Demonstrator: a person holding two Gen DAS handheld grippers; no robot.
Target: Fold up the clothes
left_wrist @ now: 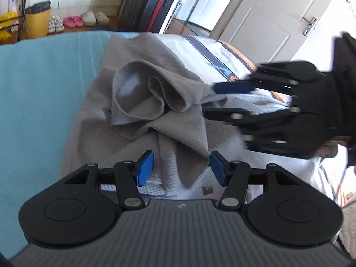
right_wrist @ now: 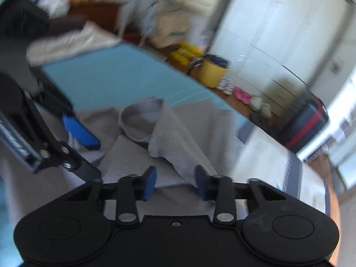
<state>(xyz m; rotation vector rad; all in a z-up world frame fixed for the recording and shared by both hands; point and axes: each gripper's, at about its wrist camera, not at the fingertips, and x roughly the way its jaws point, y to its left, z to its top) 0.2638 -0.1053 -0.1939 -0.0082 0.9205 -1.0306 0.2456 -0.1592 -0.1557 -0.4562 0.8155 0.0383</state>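
Note:
A grey waffle-knit garment [left_wrist: 133, 138] [right_wrist: 184, 131] lies crumpled on the light blue bed sheet [left_wrist: 44, 93] [right_wrist: 106, 75]. One rolled, tube-like opening [left_wrist: 142, 93] [right_wrist: 140, 120] stands up in its middle. My left gripper [left_wrist: 182, 166] hovers over the near part, open, with a raised fold lying between the blue pads, untouched. My right gripper [right_wrist: 175, 182] [left_wrist: 220, 101] comes in from the right in the left wrist view. Its jaws stand apart, with a grey edge of the garment between them. The right wrist view is blurred. The left gripper's blue pad [right_wrist: 80, 131] shows there at the left.
A white garment with navy and orange stripes [left_wrist: 200, 51] lies behind the grey one. Beyond the bed are suitcases [left_wrist: 146, 6], a yellow bin [left_wrist: 36, 22], shoes [left_wrist: 73, 21] and a white door [left_wrist: 267, 22]. A beige cloth [right_wrist: 66, 42] rests at the bed's far corner.

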